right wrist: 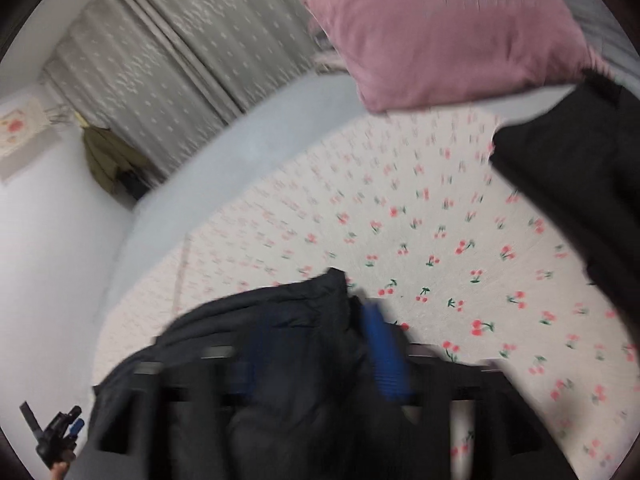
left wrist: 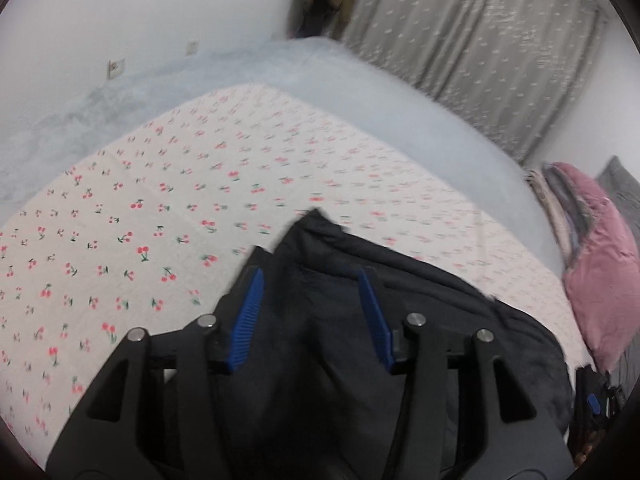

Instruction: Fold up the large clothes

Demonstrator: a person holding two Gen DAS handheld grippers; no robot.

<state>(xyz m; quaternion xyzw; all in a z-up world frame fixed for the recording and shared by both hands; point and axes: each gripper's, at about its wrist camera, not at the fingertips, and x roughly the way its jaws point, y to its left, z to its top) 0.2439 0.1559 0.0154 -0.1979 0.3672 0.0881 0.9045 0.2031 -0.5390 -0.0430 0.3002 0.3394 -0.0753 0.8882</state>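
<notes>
cherry-printed sheet point(left wrist: 168, 208) covers the bed under me, with pale blue bedding point(left wrist: 360, 92) beyond it, grey curtains point(left wrist: 480, 40) on the far wall and a pink pillow point(right wrist: 444, 28) at the bed's edge. my left gripper point(left wrist: 312, 280) has its two blue-padded fingers point(left wrist: 248, 316) spread well apart, and the dark jacket point(left wrist: 332, 320) bunches up between them; the cloth fills the gap and touches the inner faces of both pads, yet the fingers are not pinched onto it. a peaked fold of the jacket rises just past my fingertips, above the sheet. my right gripper point(right wrist: 316, 320) is badly blurred; one blue finger point(right wrist: 384, 352) shows clearly beside the jacket's raised edge, the other is only a dim blue smear behind the fabric, so i cannot tell whether that hand is clamped or loose. from the right wrist view the jacket heaps over the lower left of the sheet, and another dark garment point(right wrist: 572, 184) lies at the right, touching the pillow.
</notes>
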